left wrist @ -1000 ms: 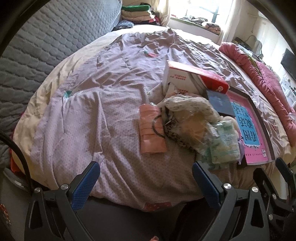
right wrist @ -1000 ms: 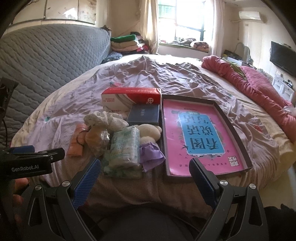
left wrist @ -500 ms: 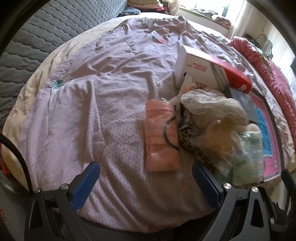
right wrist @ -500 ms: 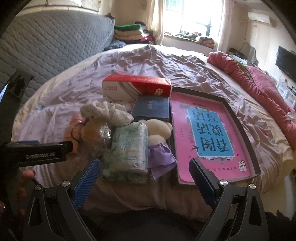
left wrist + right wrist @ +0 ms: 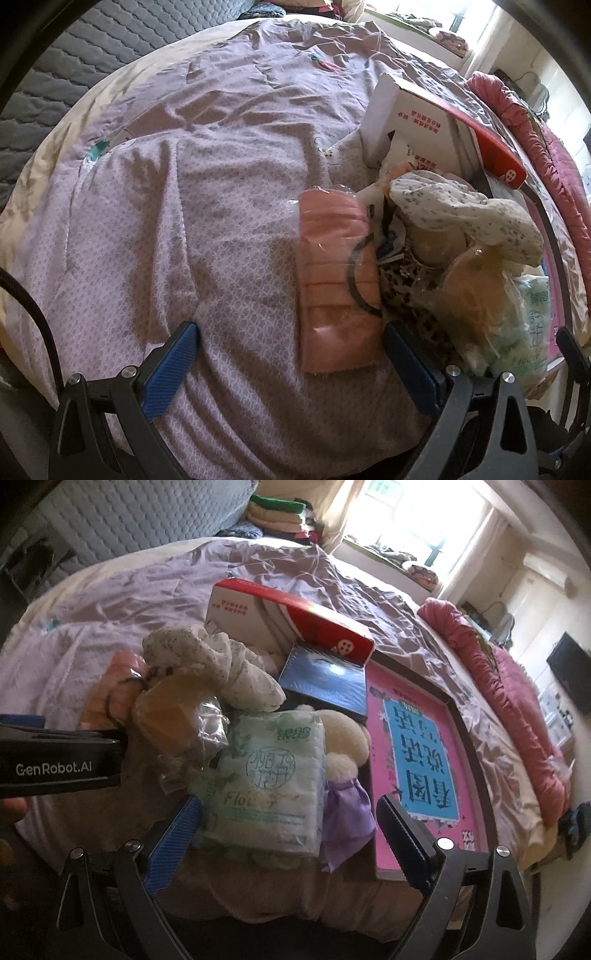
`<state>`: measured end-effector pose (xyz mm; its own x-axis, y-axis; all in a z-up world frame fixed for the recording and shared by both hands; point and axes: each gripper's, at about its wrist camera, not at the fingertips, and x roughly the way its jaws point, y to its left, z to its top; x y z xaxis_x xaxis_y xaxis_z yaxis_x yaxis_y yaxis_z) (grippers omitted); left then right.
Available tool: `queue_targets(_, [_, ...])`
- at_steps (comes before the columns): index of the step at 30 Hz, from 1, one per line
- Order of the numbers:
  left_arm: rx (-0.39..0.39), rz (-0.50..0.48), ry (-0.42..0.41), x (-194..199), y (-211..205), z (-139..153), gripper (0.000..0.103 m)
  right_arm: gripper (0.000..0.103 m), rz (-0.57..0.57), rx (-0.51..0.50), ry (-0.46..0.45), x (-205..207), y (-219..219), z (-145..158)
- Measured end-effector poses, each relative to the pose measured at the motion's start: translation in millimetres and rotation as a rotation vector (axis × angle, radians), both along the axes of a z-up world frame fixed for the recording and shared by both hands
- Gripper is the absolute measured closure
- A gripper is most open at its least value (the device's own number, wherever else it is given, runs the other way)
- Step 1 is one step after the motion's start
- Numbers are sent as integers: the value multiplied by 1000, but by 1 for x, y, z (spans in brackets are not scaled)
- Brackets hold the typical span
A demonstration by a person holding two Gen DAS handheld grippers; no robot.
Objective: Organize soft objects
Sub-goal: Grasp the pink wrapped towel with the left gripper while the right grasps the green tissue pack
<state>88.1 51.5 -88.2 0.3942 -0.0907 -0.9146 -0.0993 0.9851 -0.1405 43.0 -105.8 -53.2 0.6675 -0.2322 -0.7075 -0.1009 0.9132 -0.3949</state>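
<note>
A heap of soft things lies on the lilac bedspread (image 5: 184, 221). It holds a pink wrapped packet (image 5: 332, 280), a speckled white cloth (image 5: 461, 206), a yellowish item in a clear bag (image 5: 173, 705), a green tissue pack (image 5: 273, 782), a white plush (image 5: 343, 738) and a purple cloth (image 5: 345, 812). My left gripper (image 5: 289, 328) is open above the bed, and the pink packet's near end lies between its fingers, untouched. My right gripper (image 5: 289, 801) has its jaws closing but still wide. The tissue pack sits between them with the pads clear of it.
A red and white box (image 5: 288, 620), a dark blue box (image 5: 325, 679) and a dark-framed pink tray (image 5: 417, 757) lie behind and right of the heap. A red quilt (image 5: 517, 701) runs along the bed's right side. A grey padded headboard (image 5: 74, 55) stands at the left.
Both grippers have come down and closer to the heap. The pink packet now reaches between the left fingers and the tissue pack between the right ones. The right view has tilted.
</note>
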Motion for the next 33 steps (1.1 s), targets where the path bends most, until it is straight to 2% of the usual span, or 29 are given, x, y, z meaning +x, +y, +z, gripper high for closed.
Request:
queue_targets(7, [11,12,-1,11,-1,-3,8,50,49,-48,-37,11,-1,1])
queue_targets(12, [25,17,-10,17,0,-6,22,52,51,102,-52,15,-25,14])
queue_targets(14, [23,21,-19,17,2,-5,31,53,51,198,-40,14,-37,16])
queue_targets(16, [16,23,-30,16,5,-4,46,54,46,276,-44,14,-46,20])
queue_targets(19, [-7,33,-47,13,13,-2,62,54,26,341,-53,14,-57,25])
queue_targets(26, [-134,37,-107,5,32,10,68,54,-1,392,-86,5,-71,36])
queue_targets(33, [-171,39,-171,-12,34,38,68,54,4,427,-115,-3,-80,47])
